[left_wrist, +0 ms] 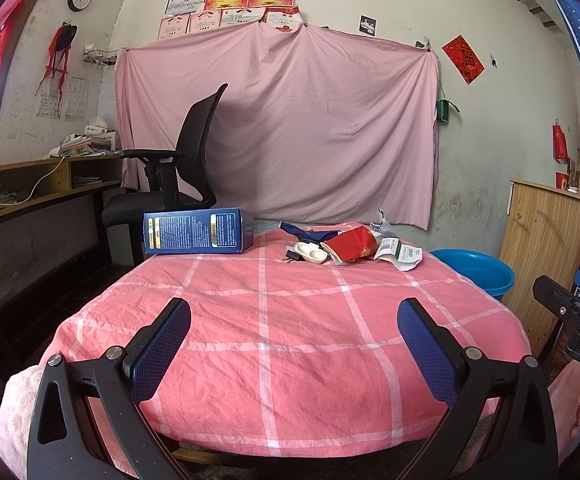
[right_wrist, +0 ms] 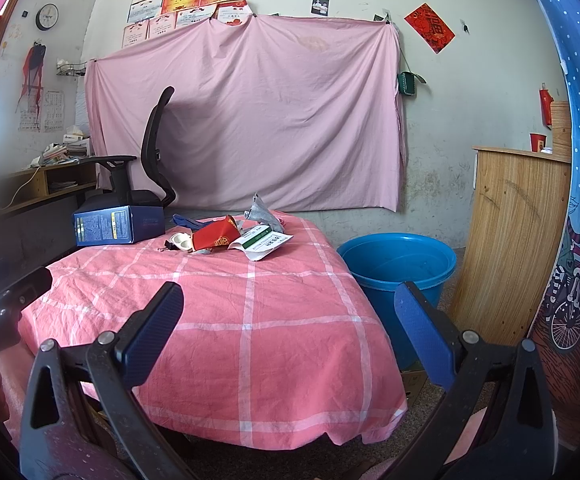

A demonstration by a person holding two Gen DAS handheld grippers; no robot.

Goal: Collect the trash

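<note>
A pile of trash lies at the far side of the pink checked table (left_wrist: 290,340): a red paper packet (left_wrist: 352,245) (right_wrist: 214,236), a white and green wrapper (left_wrist: 400,254) (right_wrist: 262,244), a white plastic tray (left_wrist: 310,253) (right_wrist: 180,240), a dark blue scrap (left_wrist: 308,230) and grey foil (right_wrist: 260,210). A dark blue box (left_wrist: 198,231) (right_wrist: 114,229) lies at the far left. A blue bucket (left_wrist: 476,270) (right_wrist: 398,266) stands on the floor right of the table. My left gripper (left_wrist: 294,320) and right gripper (right_wrist: 290,308) are open and empty over the near edge.
A black office chair (left_wrist: 186,168) stands behind the table's left corner. A desk with shelves (left_wrist: 30,188) is at the left. A wooden cabinet (right_wrist: 514,240) stands right of the bucket. A pink sheet (left_wrist: 282,120) hangs on the back wall.
</note>
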